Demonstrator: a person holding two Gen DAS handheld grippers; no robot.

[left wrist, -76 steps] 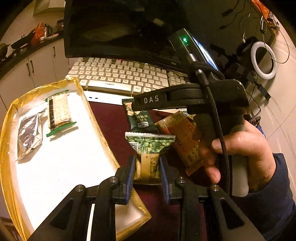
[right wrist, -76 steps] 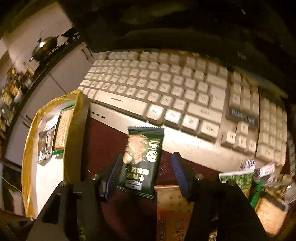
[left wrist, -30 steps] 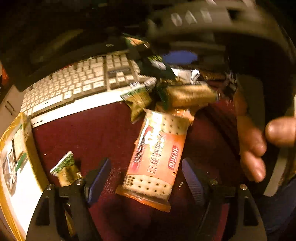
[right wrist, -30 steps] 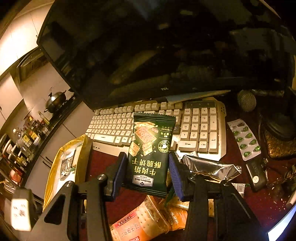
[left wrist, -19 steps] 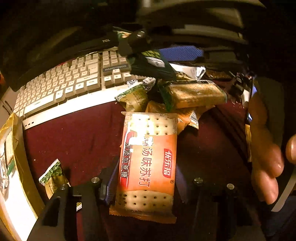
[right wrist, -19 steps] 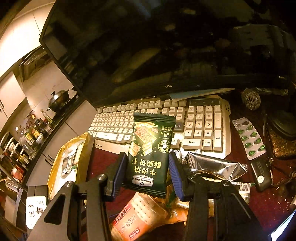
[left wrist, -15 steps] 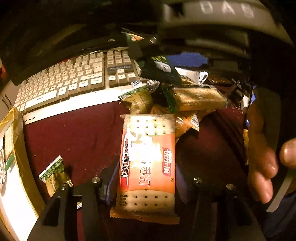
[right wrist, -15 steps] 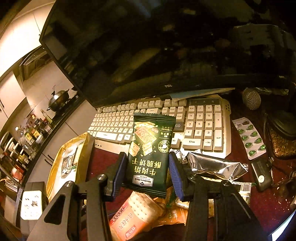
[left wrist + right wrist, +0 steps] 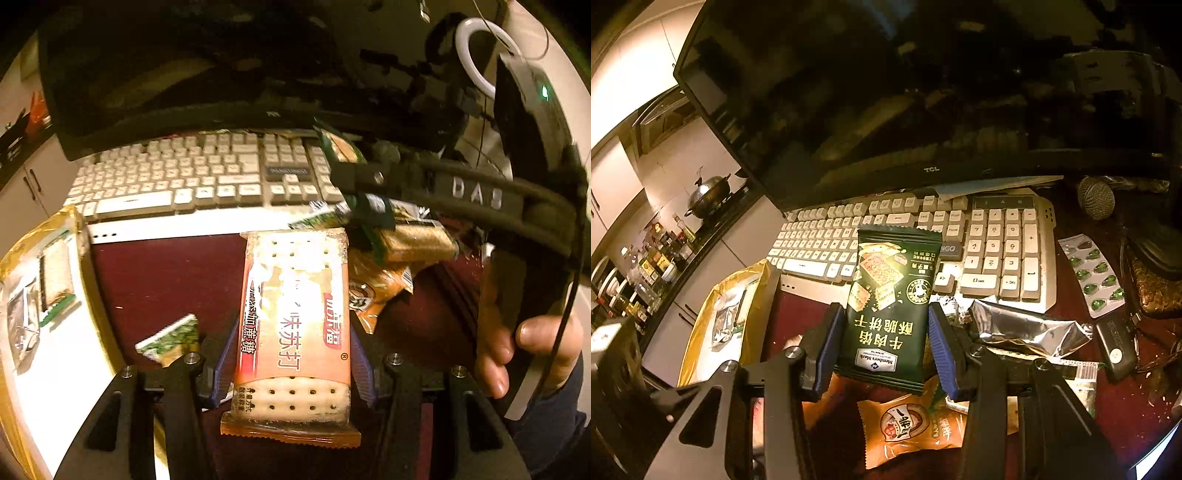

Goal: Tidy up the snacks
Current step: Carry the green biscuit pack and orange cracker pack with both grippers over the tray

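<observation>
Gripping an orange cracker packet [image 9: 295, 325] lifted over the maroon desk [image 9: 166, 280] beside the gold-rimmed tray [image 9: 74, 350], the left gripper [image 9: 291, 365] mirrors the right gripper [image 9: 882, 347], clamped on a dark green biscuit packet [image 9: 892, 306] above the keyboard [image 9: 997, 251].

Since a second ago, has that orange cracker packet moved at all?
Yes. The orange cracker packet, flat on the red mat then, is now clamped in the left gripper and lifted off it.
</observation>
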